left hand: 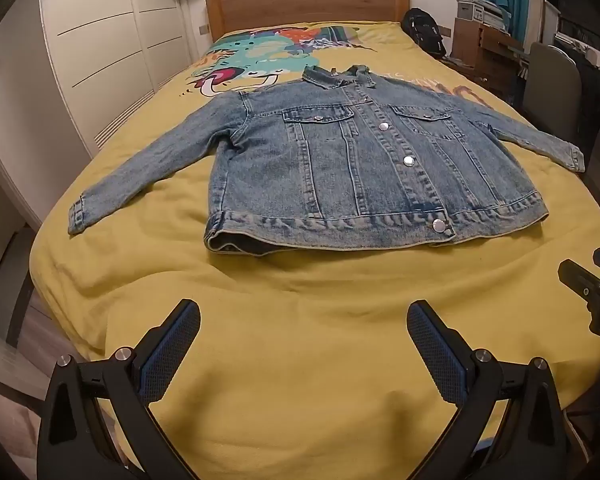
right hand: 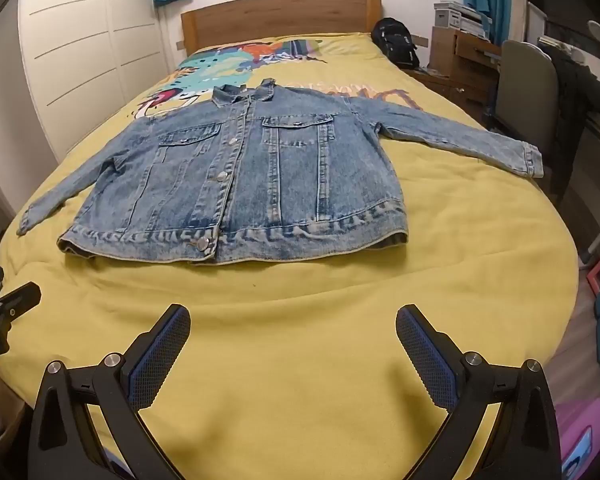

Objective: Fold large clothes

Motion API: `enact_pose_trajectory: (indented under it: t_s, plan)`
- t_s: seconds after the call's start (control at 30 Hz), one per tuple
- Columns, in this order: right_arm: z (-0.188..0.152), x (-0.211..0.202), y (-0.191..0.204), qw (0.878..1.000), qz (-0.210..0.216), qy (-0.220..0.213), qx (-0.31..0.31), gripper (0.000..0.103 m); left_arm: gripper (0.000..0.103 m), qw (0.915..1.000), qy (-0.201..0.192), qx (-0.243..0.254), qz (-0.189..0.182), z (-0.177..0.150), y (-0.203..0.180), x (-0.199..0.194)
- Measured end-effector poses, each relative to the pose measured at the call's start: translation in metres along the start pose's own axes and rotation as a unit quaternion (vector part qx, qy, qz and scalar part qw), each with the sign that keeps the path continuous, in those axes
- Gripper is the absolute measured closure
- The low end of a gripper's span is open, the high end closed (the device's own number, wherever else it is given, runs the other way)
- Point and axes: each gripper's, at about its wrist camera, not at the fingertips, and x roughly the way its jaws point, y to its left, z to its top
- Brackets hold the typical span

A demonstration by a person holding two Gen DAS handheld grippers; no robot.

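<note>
from the left wrist view, the left gripper (left hand: 303,322) hung released, jaws spread wide over bare yellow bedspread (left hand: 300,360) nearer than the denim jacket (left hand: 340,168), holding nothing. the jacket lay flat, front up and buttoned, sleeves spread out, collar toward the wooden headboard (left hand: 306,6). a black backpack (left hand: 424,36) sat beyond the jacket by the headboard's right end. the right gripper (left hand: 592,292) showed only in part at the frame's right edge.

from the right wrist view, the right gripper (right hand: 293,320) was likewise released and empty, short of the jacket (right hand: 252,176) hem. the jacket's right cuff lay close to the bed's edge, a chair (right hand: 528,92) just past it. open bedspread (right hand: 300,360) separated hem and fingers.
</note>
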Motion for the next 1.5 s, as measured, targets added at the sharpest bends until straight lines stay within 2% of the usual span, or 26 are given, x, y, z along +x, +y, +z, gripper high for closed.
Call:
enact_pose_trajectory:
  t_s: [1.5]
  plan:
    - [-0.0027,0.0065,-0.0041,1.0,0.005,0.01,0.007,0.0,0.001,0.9999,0.005,-0.004,-0.008,-0.0055,-0.0082,0.0065]
